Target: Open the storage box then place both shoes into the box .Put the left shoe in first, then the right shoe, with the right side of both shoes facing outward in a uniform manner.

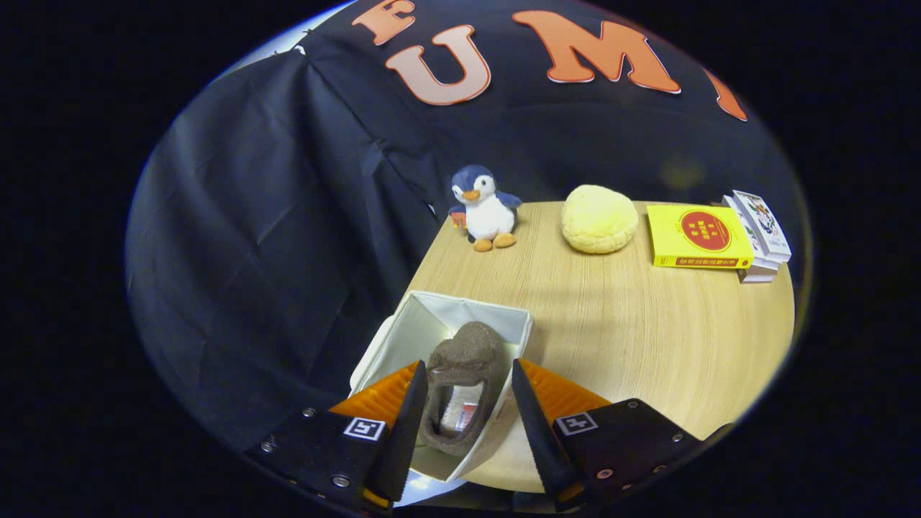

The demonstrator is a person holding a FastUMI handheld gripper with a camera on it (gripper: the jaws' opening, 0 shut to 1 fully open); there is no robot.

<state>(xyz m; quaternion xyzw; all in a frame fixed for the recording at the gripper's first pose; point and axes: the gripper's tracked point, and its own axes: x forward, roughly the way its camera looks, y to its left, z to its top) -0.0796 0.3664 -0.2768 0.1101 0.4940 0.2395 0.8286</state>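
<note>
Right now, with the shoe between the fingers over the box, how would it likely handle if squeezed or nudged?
The brown shoe looks soft and fuzzy, so it probably gives under pressure. It seems light for its size. Standing toe-up in the white box, it may tip against a wall. The gripper flanks it; contact is unclear.

Brown shoe point(460, 381) lies in open white box point(432, 316) at table's corner.

A toy penguin point(484, 217) stands at the table's point(647, 338) far left corner. Right of it lies a yellow bun point(599, 219), then a yellow book point(698, 237) beside stacked booklets point(761, 234) at the far right.
</note>
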